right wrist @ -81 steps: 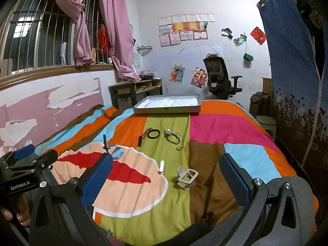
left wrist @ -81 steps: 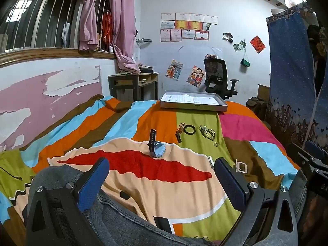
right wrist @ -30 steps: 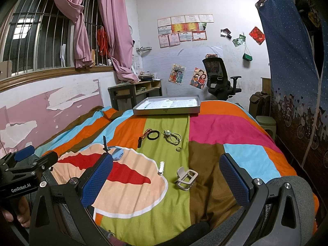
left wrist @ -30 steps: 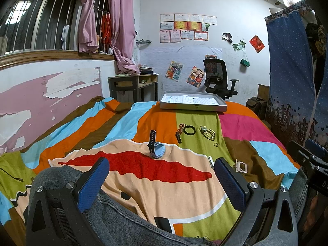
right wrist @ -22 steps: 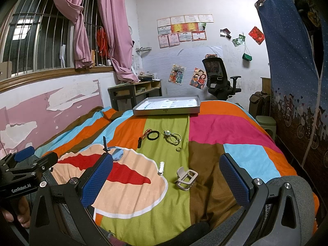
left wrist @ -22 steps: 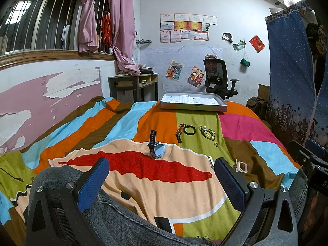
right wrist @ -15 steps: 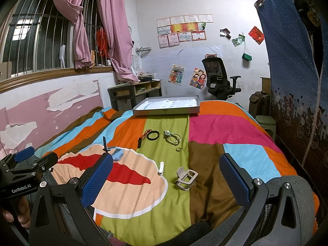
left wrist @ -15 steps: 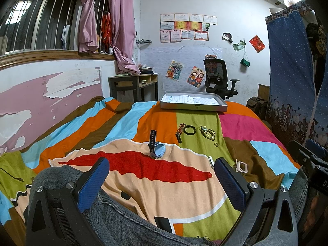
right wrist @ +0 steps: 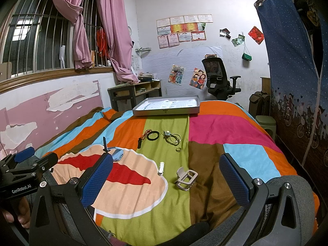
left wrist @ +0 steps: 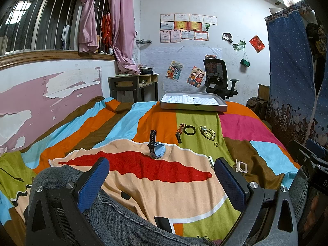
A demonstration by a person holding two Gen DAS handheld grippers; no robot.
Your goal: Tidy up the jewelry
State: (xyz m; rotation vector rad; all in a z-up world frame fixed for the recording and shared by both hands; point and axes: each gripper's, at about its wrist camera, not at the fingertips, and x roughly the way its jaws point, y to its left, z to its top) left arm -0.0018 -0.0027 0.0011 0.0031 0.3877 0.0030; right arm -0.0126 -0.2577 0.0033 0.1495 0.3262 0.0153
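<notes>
Two knees [left wrist: 86, 215] foreground, desk [left wrist: 133, 86], chair [left wrist: 217, 78]

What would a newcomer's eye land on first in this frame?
The striped bedspread in loud colours fills the view, with small accessories strewn along its green stripe, the hair claw clip nearest. At the far edge sits a shallow grey tray. Both grippers wait open, empty.
</notes>
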